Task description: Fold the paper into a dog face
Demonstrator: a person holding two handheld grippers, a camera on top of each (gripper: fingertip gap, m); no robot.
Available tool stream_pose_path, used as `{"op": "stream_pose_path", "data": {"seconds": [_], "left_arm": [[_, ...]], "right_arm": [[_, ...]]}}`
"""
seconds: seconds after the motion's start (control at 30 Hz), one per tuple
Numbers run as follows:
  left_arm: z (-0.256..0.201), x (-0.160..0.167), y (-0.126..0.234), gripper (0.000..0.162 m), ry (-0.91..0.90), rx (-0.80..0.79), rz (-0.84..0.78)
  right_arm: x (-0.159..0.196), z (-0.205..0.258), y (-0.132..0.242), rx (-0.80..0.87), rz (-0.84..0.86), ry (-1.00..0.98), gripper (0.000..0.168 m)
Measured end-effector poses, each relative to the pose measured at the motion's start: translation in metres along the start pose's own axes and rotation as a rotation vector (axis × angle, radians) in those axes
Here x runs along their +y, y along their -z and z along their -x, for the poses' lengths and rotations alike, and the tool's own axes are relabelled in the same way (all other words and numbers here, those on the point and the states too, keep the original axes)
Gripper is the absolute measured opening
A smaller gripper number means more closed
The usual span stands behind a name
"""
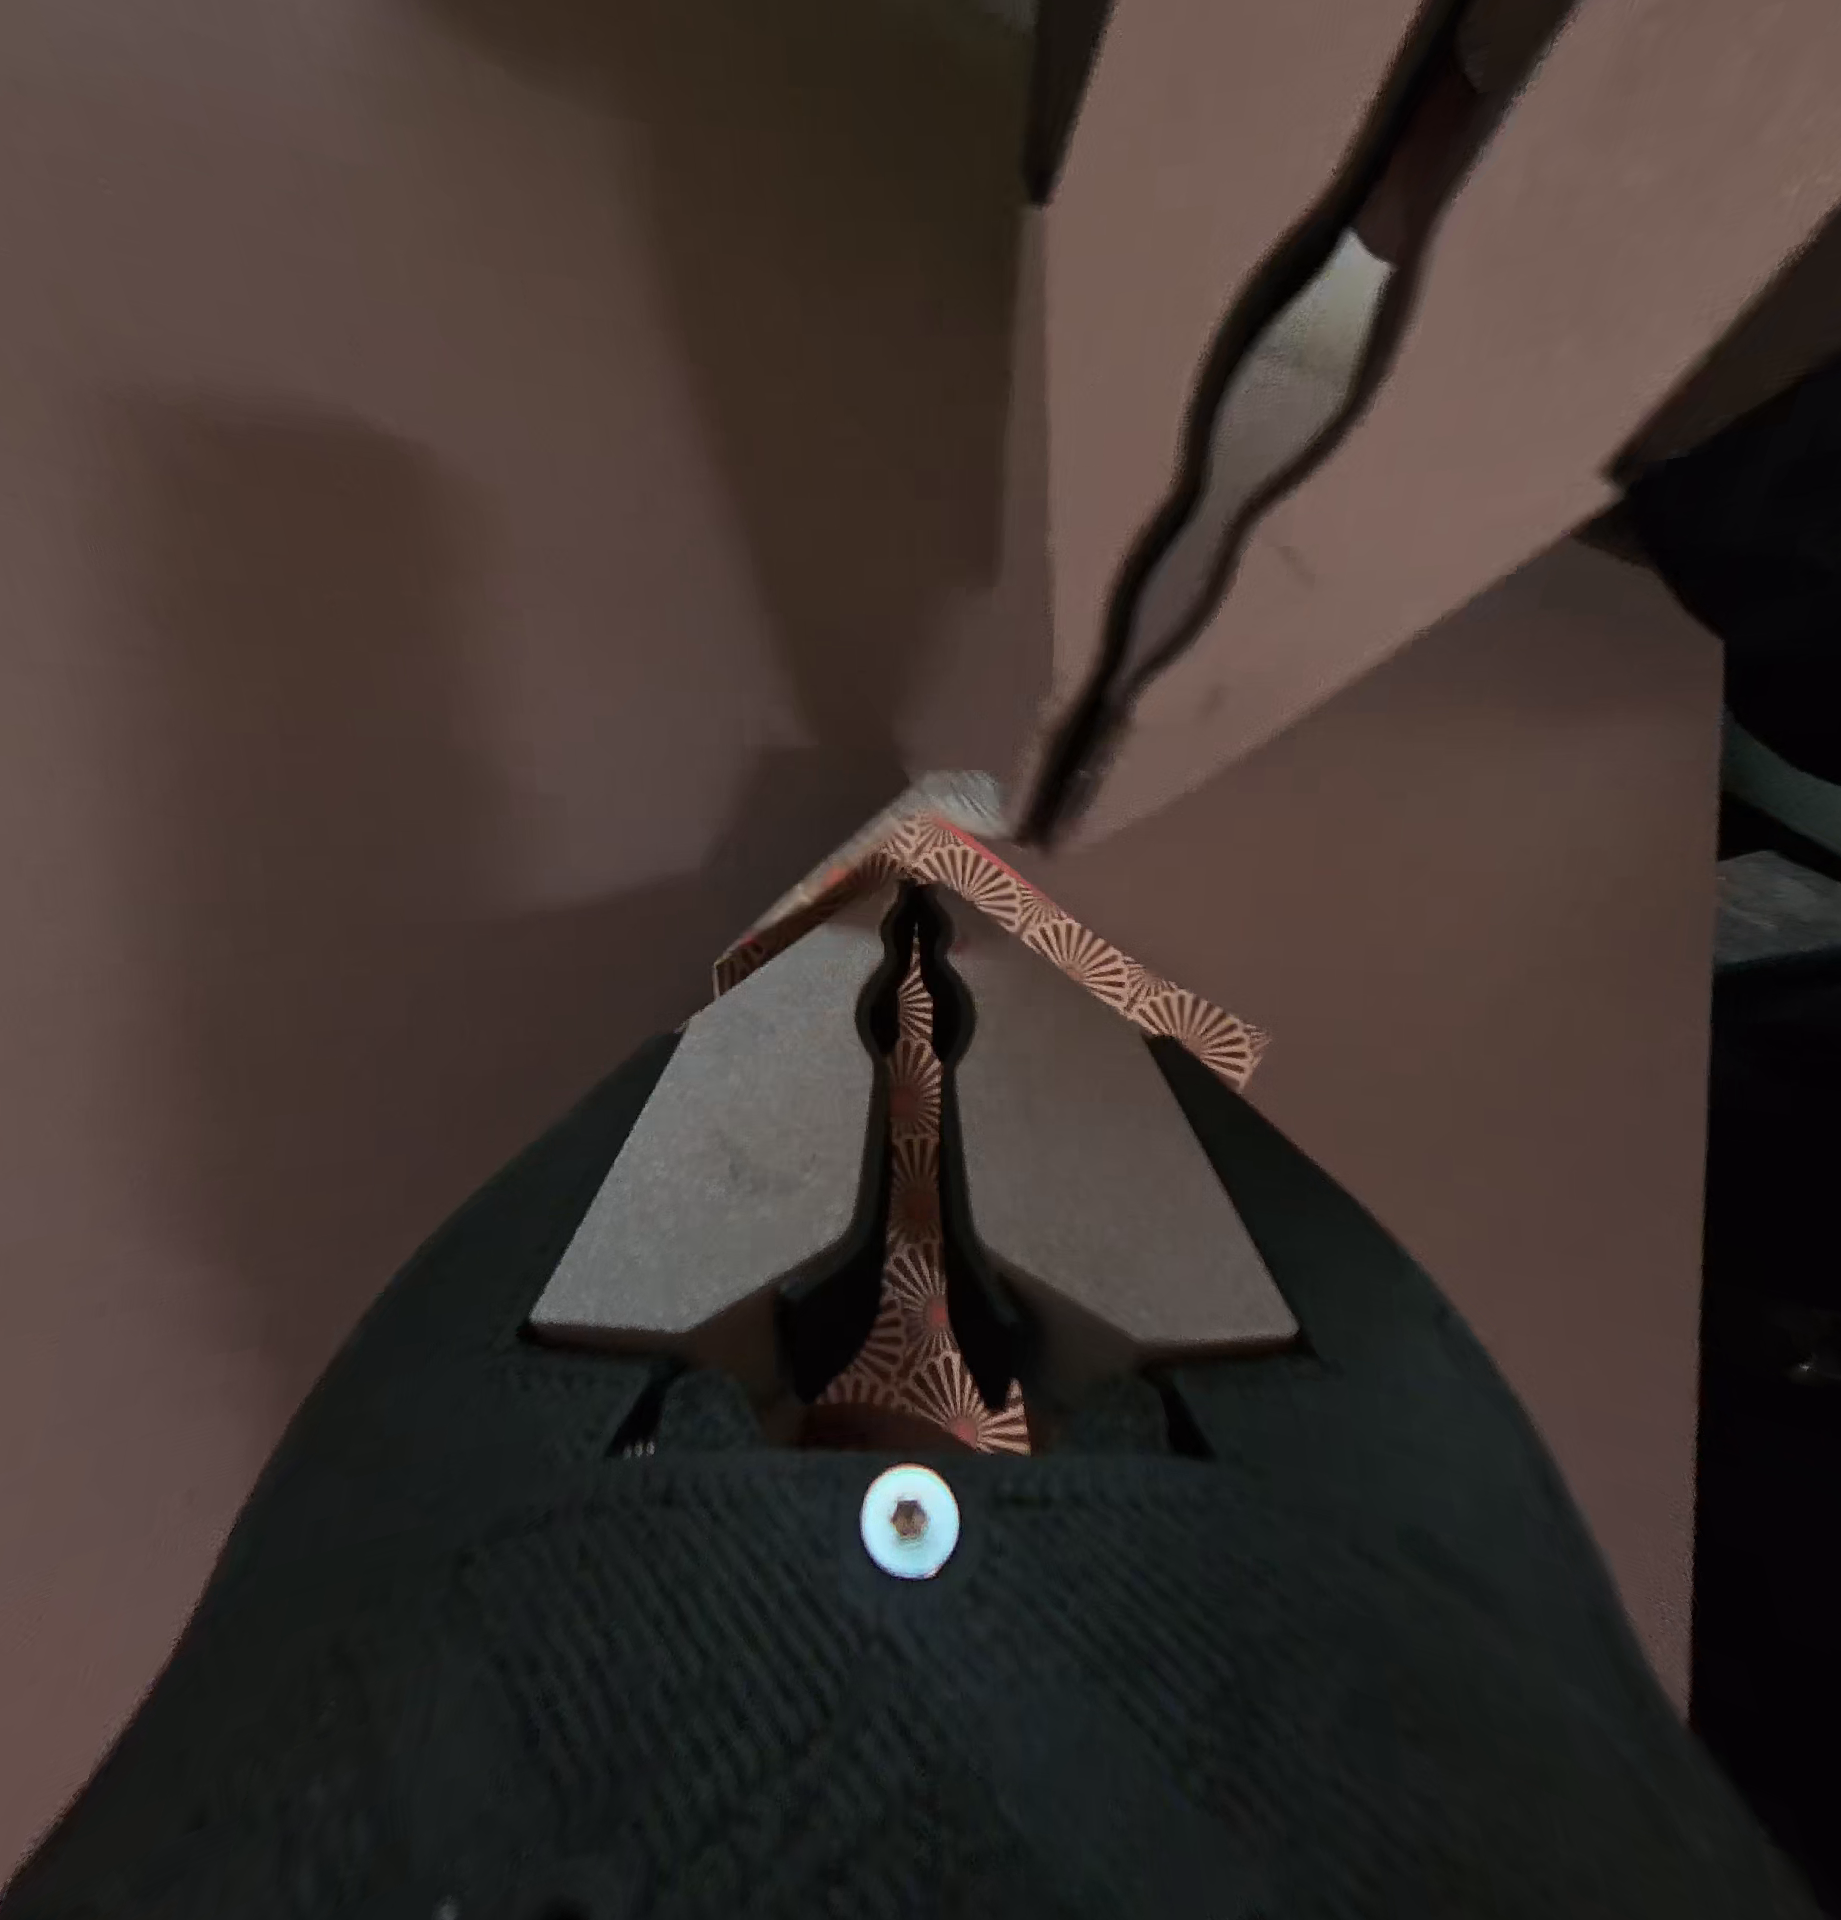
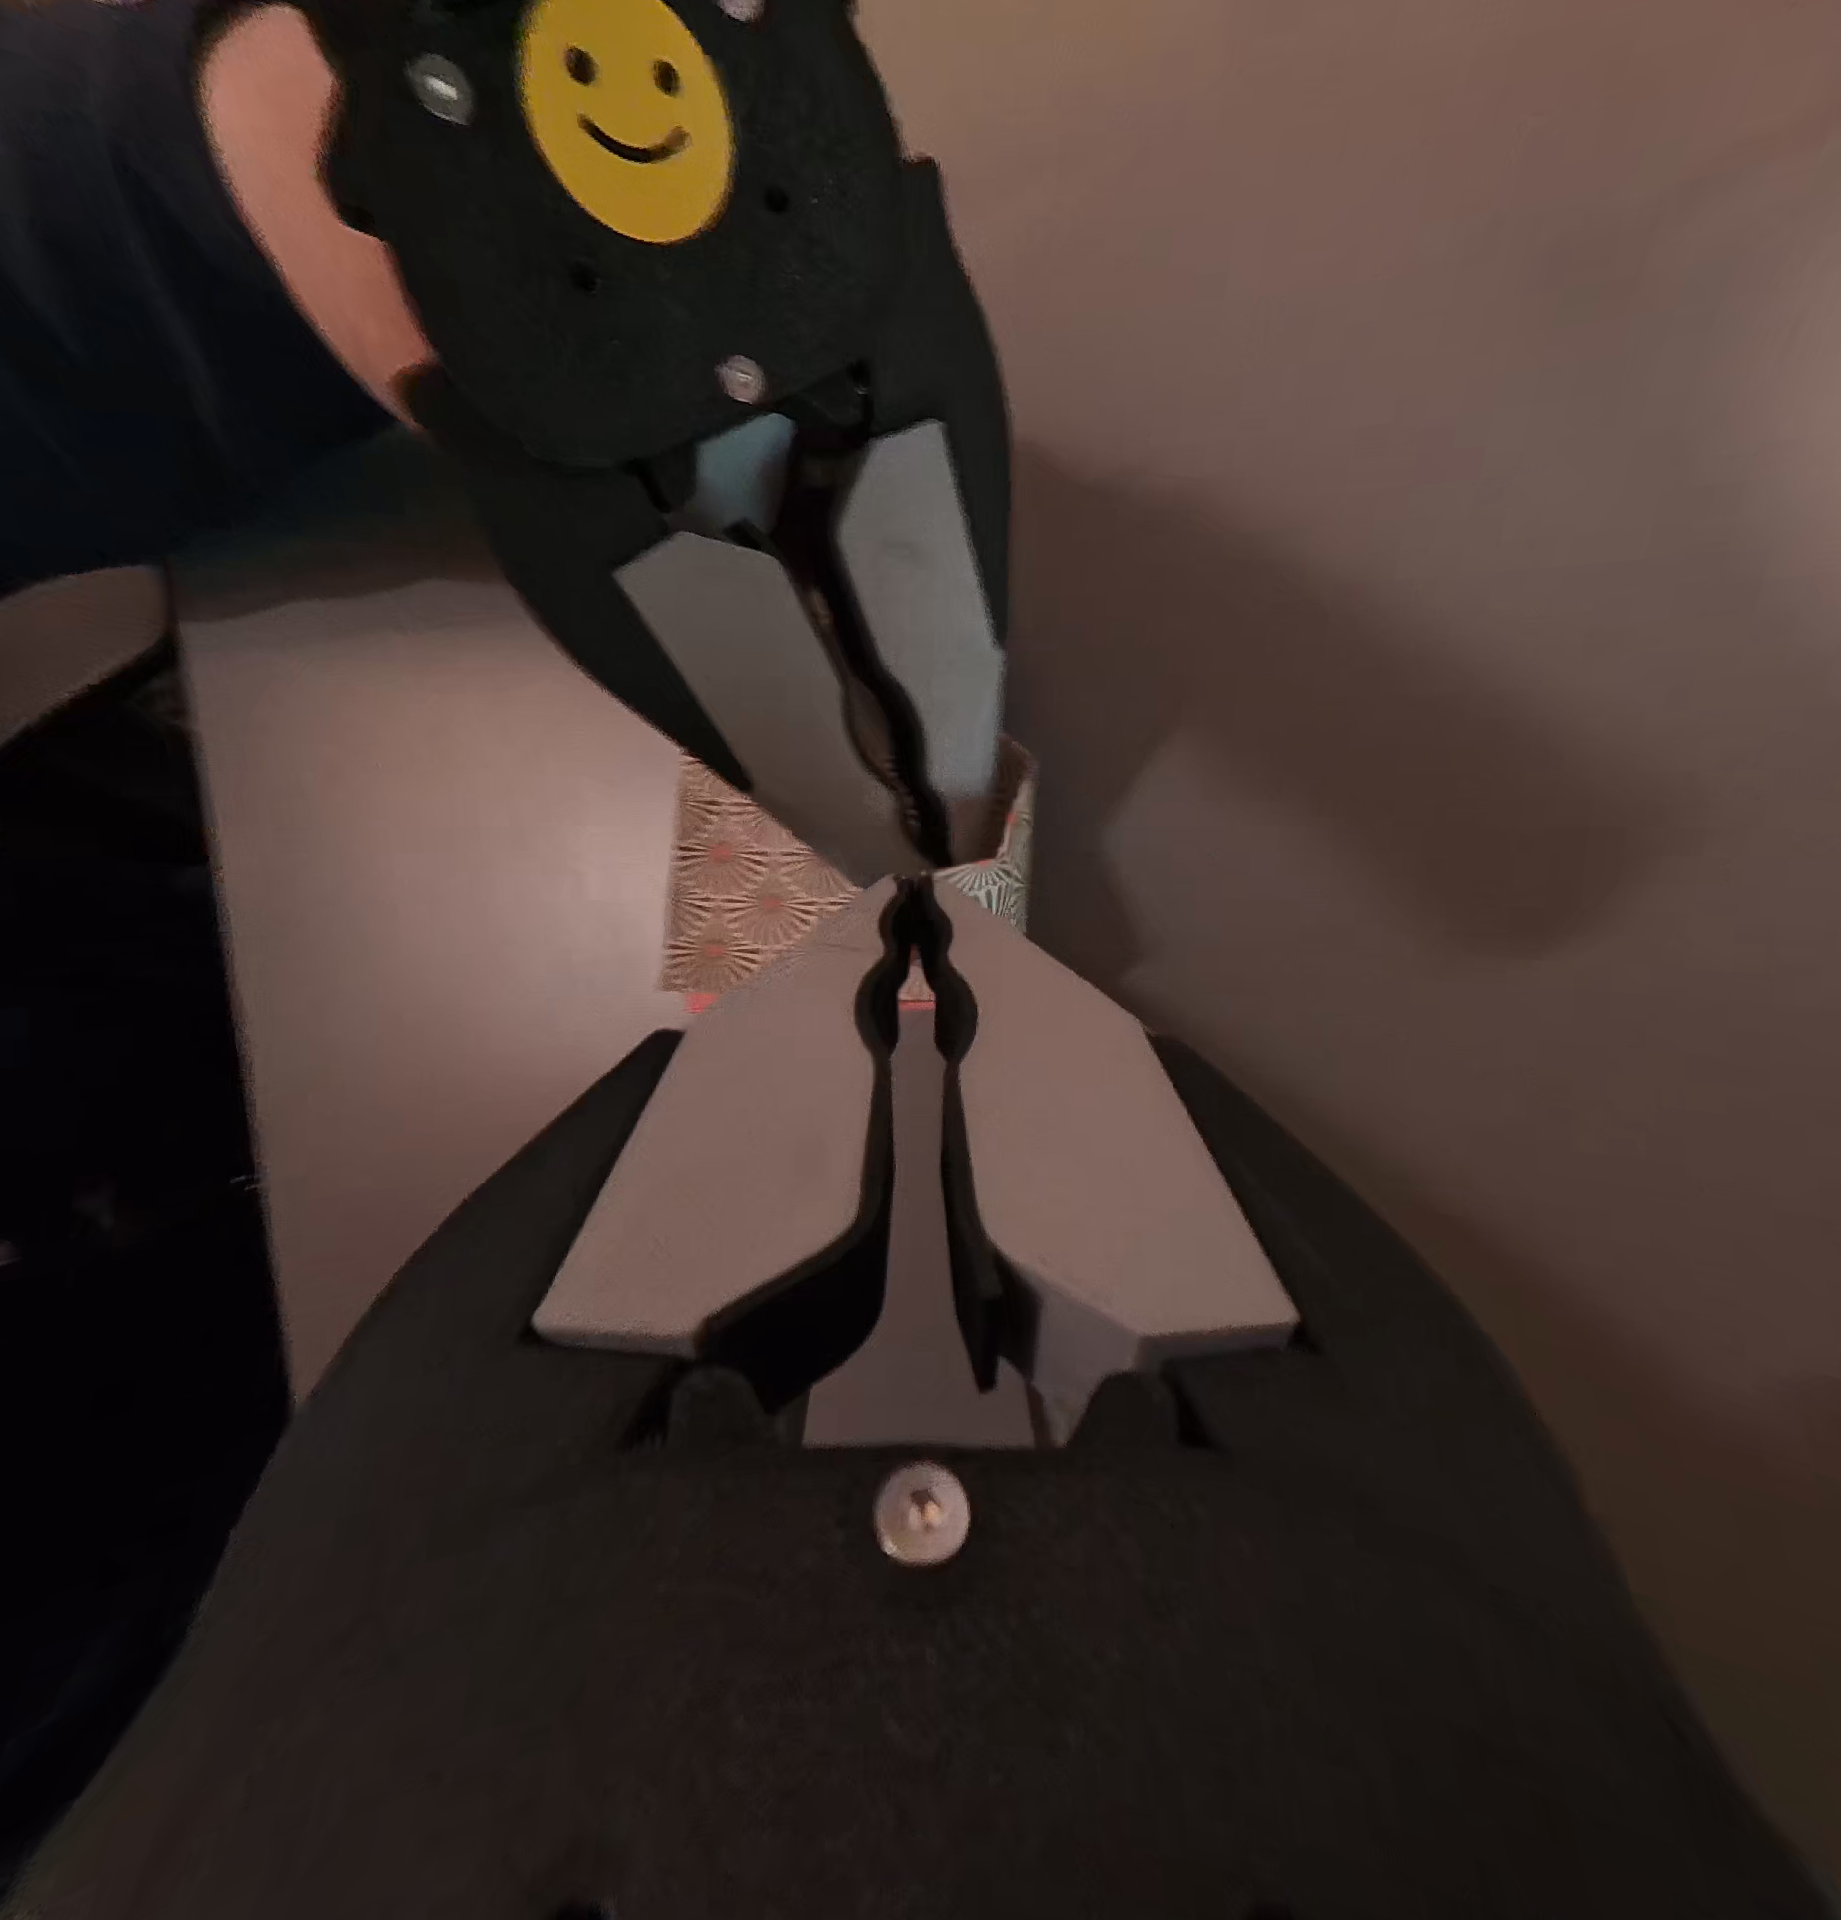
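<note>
The paper (image 1: 1092, 971) is small, with an orange fan pattern, and lies partly folded on the table. My left gripper (image 1: 916, 902) is shut, low over it. The pattern shows through the thin gap between the fingers, and a folded edge rises just past the tips. My right gripper (image 2: 911, 883) is shut, with its tips on the paper (image 2: 750, 883). It shows in the left wrist view (image 1: 1030, 831), coming from the upper right to the fold's peak. The left gripper (image 2: 931, 852), with a yellow smiley disc, meets it tip to tip. A flap (image 2: 1011, 831) stands up beside them. I cannot tell whether either gripper pinches the paper.
The plain table top (image 2: 1415, 727) spreads right of the paper. Its edge (image 2: 183, 831) runs along the left, with dark space beyond. A person's arm (image 2: 272, 208) in a dark sleeve is behind the left gripper. The table's edge also shows in the left wrist view (image 1: 1716, 1039). The gap from one gripper's tips to the other's is roughly 4 cm.
</note>
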State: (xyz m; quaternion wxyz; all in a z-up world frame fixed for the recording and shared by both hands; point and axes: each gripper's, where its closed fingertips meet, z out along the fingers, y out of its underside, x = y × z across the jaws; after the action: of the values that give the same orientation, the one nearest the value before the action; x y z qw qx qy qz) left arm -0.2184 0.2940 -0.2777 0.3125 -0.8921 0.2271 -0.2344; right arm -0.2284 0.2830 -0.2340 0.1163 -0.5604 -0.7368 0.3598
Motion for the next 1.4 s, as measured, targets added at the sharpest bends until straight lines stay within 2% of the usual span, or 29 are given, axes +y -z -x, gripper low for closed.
{"op": "stream_pose_path", "data": {"seconds": [0.07, 0.47, 0.63, 0.77, 0.97, 1.17, 1.4], "left_arm": [[0.001, 0.0, 0.001, 0.0, 0.015, 0.011, -0.019], [-0.001, 0.0, 0.0, 0.0, 0.024, 0.014, -0.061], [-0.001, 0.006, 0.007, 0.0, -0.015, -0.008, -0.034], [-0.004, 0.006, 0.016, 0.001, 0.021, 0.025, -0.062], [0.012, 0.018, 0.021, 0.0, 0.004, -0.119, -0.014], [0.002, 0.012, 0.012, 0.0, 0.049, -0.038, -0.057], [0.004, 0.014, 0.016, 0.0, 0.066, -0.028, -0.059]], "right_arm": [[-0.004, 0.01, 0.001, -0.071, -0.023, -0.017, 0.0], [0.016, 0.013, -0.013, -0.154, 0.069, -0.08, 0.0], [0.031, 0.008, -0.022, -0.147, 0.143, -0.113, 0.0], [0.034, 0.005, -0.025, -0.159, 0.153, -0.138, 0.0], [0.031, 0.008, -0.027, -0.164, 0.144, -0.127, 0.0], [0.029, 0.018, -0.033, -0.211, 0.146, -0.12, 0.0], [0.035, 0.022, -0.03, -0.283, 0.162, -0.179, 0.0]]}}
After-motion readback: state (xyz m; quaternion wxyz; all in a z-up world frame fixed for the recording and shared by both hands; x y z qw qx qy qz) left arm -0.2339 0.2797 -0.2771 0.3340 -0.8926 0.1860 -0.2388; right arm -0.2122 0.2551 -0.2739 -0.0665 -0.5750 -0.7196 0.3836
